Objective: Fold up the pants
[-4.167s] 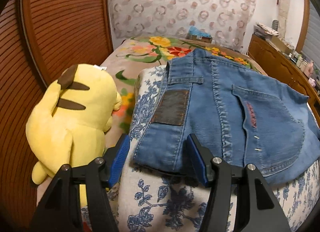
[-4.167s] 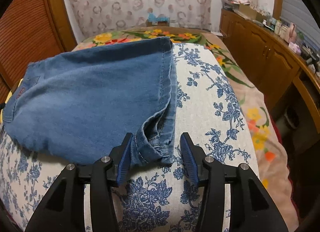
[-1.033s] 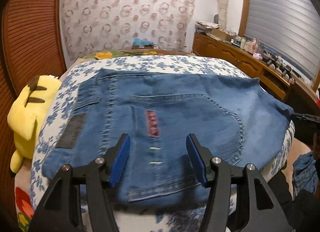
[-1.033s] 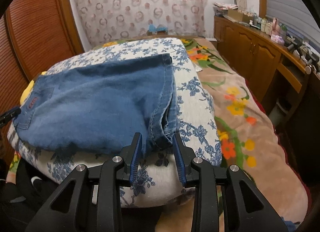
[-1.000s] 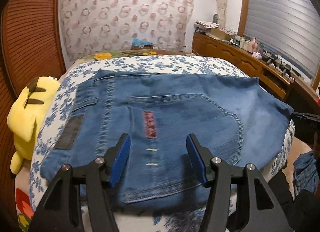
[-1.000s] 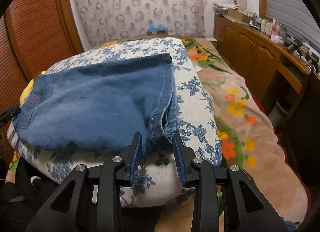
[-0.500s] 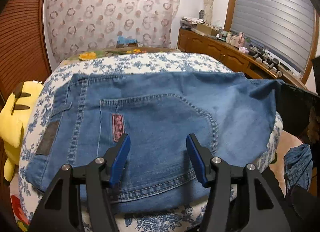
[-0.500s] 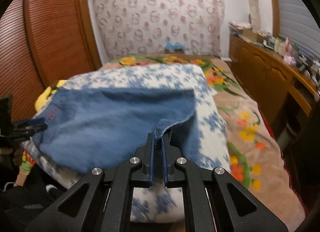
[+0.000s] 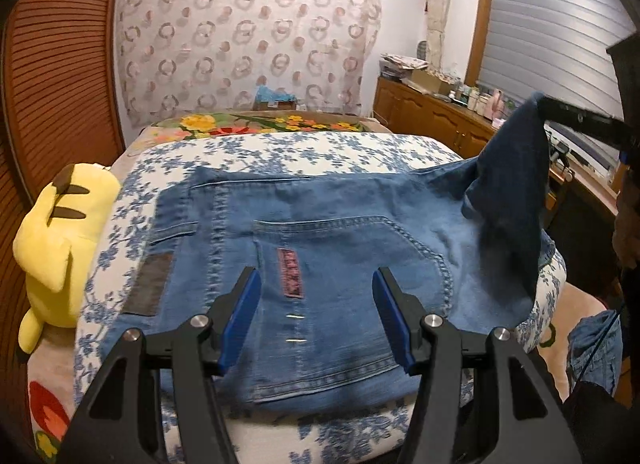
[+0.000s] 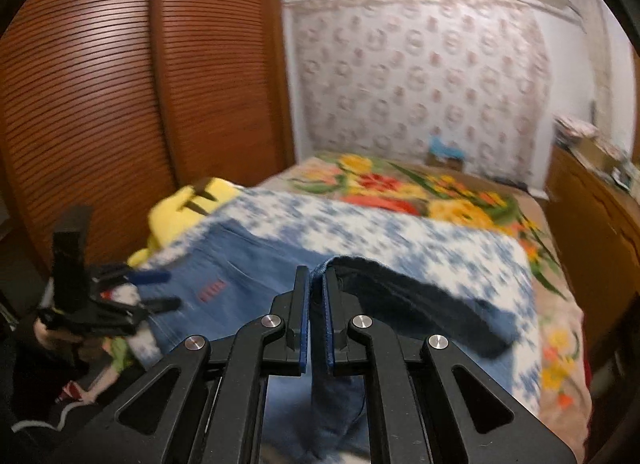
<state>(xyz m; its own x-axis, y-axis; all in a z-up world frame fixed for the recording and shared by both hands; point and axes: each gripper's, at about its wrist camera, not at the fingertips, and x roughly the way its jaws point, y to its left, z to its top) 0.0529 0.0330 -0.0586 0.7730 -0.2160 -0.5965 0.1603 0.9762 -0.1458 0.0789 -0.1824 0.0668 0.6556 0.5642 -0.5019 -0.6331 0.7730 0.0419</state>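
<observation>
One pair of blue denim jeans (image 9: 332,248) lies on a white cushion with a blue flower print (image 9: 280,151), seat side up, with one back pocket (image 9: 352,264), one dark leather waistband patch (image 9: 150,284) and one small red tab (image 9: 290,272) on the pocket showing.

The left gripper (image 9: 316,316) hangs over the near edge of the jeans with its two blue-padded fingers (image 9: 240,320) standing apart; the pocket's red tab sits between them and just beyond their tips, and the pads press on nothing. The leather patch lies to the left of the left finger. One yellow plush toy (image 9: 60,240) with brown-striped ears rests well to the left of both fingers, against the cushion's side.

The right gripper (image 10: 314,284) has just been closing and its two fingers (image 10: 300,304) are now clamped on the hem end of the jeans, a thin fold of denim pinched between the pads, with dark cloth trailing away to the right of the fingertips and hanging below them. In the left wrist view that lifted corner (image 9: 516,167) stands up off the cushion at far right, held by the black gripper arm. In the right wrist view, which is blurred, the left gripper appears to the left of the fingers.

Beyond the fingertips lie one floral blanket (image 10: 400,183), one ring-patterned curtain (image 9: 248,35), and one slatted wooden wardrobe (image 10: 120,83).
</observation>
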